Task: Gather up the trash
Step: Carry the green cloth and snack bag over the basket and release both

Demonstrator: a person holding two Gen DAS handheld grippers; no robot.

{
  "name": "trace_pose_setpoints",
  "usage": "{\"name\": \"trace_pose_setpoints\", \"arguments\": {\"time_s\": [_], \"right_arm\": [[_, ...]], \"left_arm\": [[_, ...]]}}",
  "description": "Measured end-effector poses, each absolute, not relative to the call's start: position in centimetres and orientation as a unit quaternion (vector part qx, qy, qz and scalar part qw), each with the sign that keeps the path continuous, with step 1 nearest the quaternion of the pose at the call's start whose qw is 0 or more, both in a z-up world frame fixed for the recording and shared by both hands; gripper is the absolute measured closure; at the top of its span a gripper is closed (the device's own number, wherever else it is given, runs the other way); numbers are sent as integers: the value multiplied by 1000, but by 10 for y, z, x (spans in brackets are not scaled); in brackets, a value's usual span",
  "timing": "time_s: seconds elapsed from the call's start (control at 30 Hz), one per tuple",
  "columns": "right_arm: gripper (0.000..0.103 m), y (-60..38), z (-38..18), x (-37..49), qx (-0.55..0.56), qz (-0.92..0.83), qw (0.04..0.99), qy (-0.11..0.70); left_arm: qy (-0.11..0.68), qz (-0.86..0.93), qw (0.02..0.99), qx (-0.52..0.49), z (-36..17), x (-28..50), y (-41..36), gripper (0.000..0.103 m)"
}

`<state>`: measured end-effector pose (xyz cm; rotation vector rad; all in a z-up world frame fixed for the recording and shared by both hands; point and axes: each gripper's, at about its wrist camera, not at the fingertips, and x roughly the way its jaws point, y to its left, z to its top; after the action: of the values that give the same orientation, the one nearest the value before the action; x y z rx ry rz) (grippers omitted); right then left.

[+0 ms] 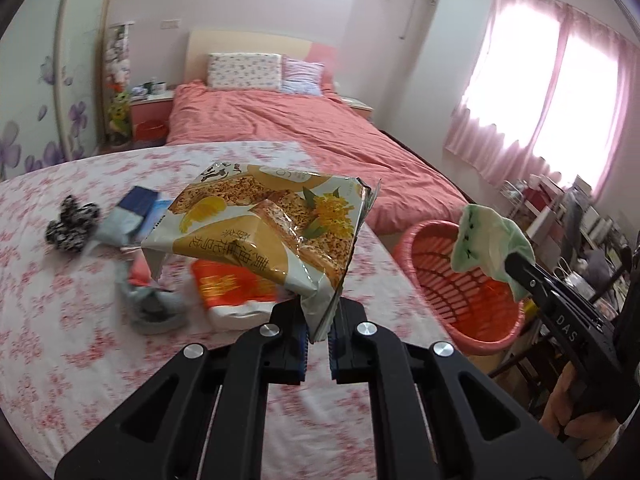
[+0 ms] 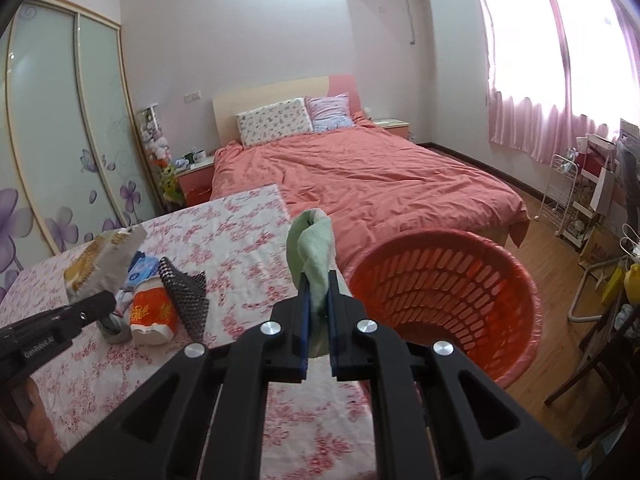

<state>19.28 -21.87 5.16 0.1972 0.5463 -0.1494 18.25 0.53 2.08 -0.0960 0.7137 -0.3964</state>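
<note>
Bedroom table point(image 1: 80, 340), floral cloth, is carrying a blurred pile: orange-and-white packet point(image 1: 232, 292), black mesh piece point(image 2: 186, 294), others hard to identify. Left gripper point(image 1: 318, 330) is pinching a yellow snack bag point(image 1: 272, 228) by its corner, above the pile. Right gripper point(image 2: 318, 310) is clamping a green cloth point(image 2: 316, 256) beside the red basket point(image 2: 516, 344), partly hiding its rim.
</note>
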Motion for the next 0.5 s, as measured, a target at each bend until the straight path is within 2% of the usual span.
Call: {"name": "trace_pose_setpoints", "arguments": {"time_s": [0.5], "right_arm": [[95,-276,51,171,118,-135,953,244]], "left_arm": [[347,-278,895,-20,16,185,-74,96]]}}
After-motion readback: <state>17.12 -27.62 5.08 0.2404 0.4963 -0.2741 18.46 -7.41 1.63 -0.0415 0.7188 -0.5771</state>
